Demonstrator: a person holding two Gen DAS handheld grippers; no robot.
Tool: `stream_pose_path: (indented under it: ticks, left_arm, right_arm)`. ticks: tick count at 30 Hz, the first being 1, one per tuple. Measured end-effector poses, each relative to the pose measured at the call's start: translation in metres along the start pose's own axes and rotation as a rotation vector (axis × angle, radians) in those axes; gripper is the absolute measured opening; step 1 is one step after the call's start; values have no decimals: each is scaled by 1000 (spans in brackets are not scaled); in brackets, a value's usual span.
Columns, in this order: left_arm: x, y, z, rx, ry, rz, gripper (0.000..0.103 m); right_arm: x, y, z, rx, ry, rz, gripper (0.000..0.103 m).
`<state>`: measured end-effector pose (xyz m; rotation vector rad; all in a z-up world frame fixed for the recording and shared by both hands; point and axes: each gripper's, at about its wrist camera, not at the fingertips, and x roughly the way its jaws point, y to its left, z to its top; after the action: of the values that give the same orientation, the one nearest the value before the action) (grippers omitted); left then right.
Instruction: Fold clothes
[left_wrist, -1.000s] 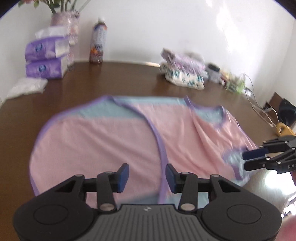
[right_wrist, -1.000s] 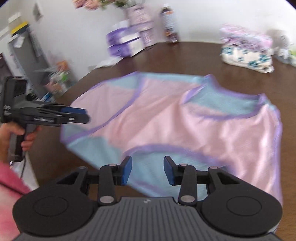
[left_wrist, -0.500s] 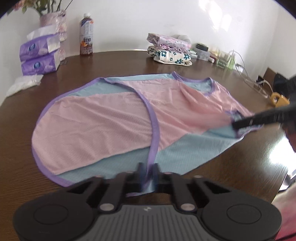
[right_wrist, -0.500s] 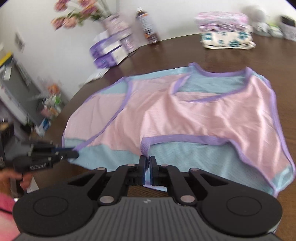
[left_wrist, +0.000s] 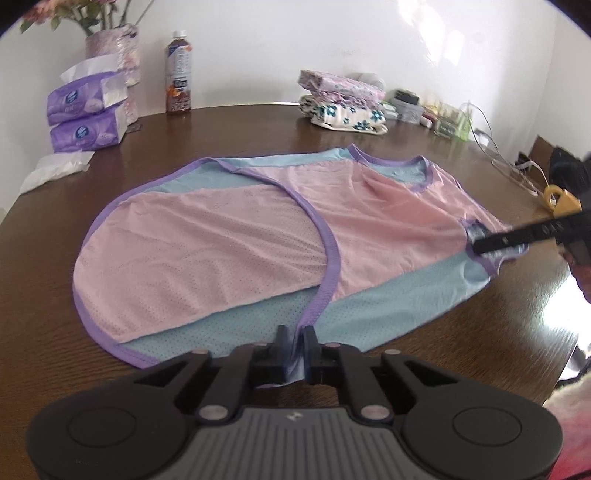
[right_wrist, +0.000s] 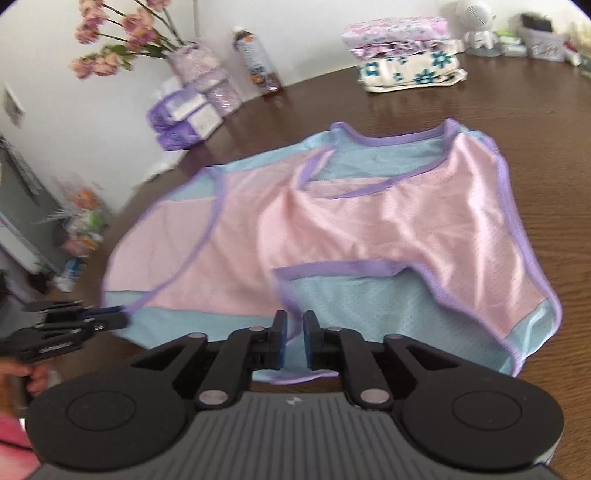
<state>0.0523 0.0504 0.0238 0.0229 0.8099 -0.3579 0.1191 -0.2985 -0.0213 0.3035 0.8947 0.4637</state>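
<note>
meanwhile, a pink, blue and purple-trimmed garment (left_wrist: 229, 236) lies spread across a dark wooden table (left_wrist: 48, 332). left gripper (left_wrist: 294, 345) pinches its near purple-edged hem; right gripper (right_wrist: 294, 341) pinches the blue fabric at another edge. folded clothes (left_wrist: 341, 101) sit stacked near the far wall.

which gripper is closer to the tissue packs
Left. The left gripper grips the garment at its near edge, on the side toward the tissue packs. The right gripper grips the opposite end, farther from them.
</note>
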Motion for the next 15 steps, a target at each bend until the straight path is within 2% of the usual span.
stream_pose_path:
  ticks: [3,5,7,8,9,14,15]
  left_arm:
    - [-2,-2,4,-8,-24,-6,12]
    - [1,-5,6,0,-20,-6,13]
    - [7,-7,6,13,-8,4,13]
    - [9,-7,6,17,0,10,13]
    - [11,-8,4,20,0,17,12]
    - [10,-5,0,20,-8,23,13]
    - [10,-5,0,20,-9,23,13]
  right_arm:
    - [-4,12,-6,-71,12,-4,35]
    - [-2,19,-9,-116,26,-15,35]
    - [2,24,-11,-142,39,-46,28]
    - [4,25,-12,-152,46,-65,10]
    - [4,25,-13,-152,52,-78,2]
    - [0,12,-10,-80,70,-71,2]
    - [-1,12,-10,-77,72,-60,5]
